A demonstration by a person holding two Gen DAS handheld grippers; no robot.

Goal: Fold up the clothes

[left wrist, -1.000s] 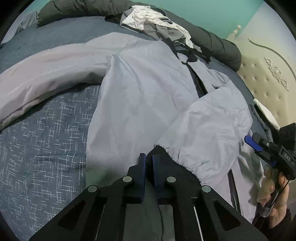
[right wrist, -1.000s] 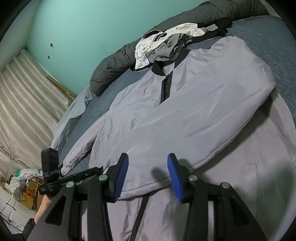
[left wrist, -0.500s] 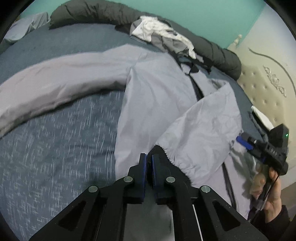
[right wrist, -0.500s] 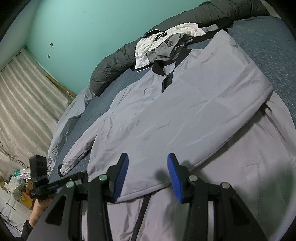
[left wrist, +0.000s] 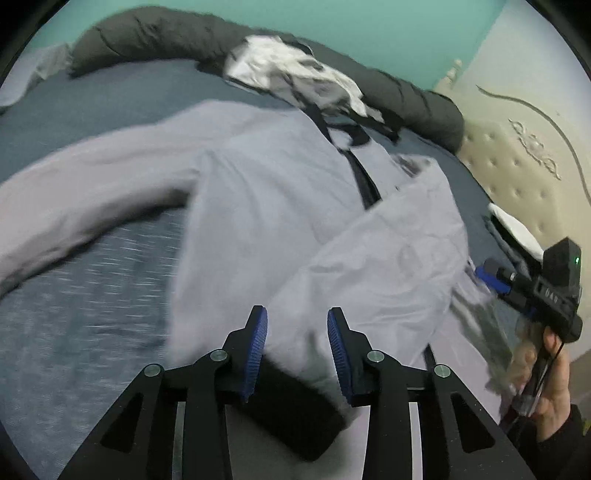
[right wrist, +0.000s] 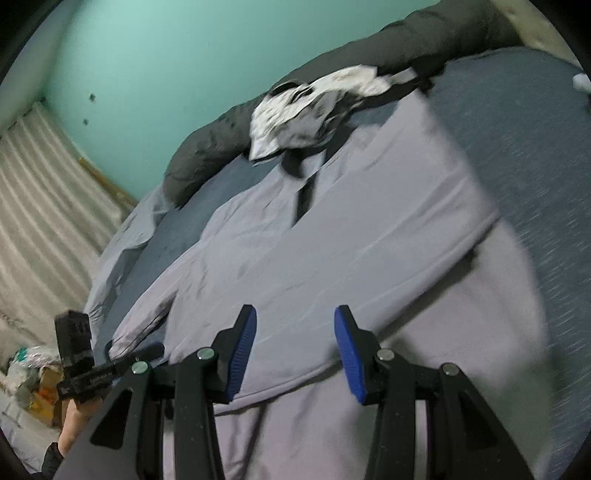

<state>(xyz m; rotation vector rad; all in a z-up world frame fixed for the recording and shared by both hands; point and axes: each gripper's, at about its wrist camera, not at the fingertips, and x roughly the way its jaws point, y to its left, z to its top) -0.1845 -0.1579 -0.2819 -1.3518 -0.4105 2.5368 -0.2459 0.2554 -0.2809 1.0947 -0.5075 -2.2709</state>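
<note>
A grey jacket [right wrist: 332, 236] lies spread across the blue bed [left wrist: 92, 266], one sleeve [left wrist: 376, 258] folded over its front — its black cuff [left wrist: 295, 410] apparently loose between the left gripper's [left wrist: 295, 350] spread fingers. The right gripper [right wrist: 291, 350] hovers above, also spread.

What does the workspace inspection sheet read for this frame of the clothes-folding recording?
Surface: blue flecked bedspread, jacket spread over it.
Job's things: light grey zip-up jacket lying front up; one sleeve folded across the body, its black cuff below the left gripper.
Clutter: crumpled white-and-grey garment by the collar; dark grey rolled duvet along the far edge.
Grippers: left gripper open; right gripper open, above the jacket's hem.
Cables: nothing seen.
Surroundings: teal wall, cream tufted headboard, striped curtain.
</note>
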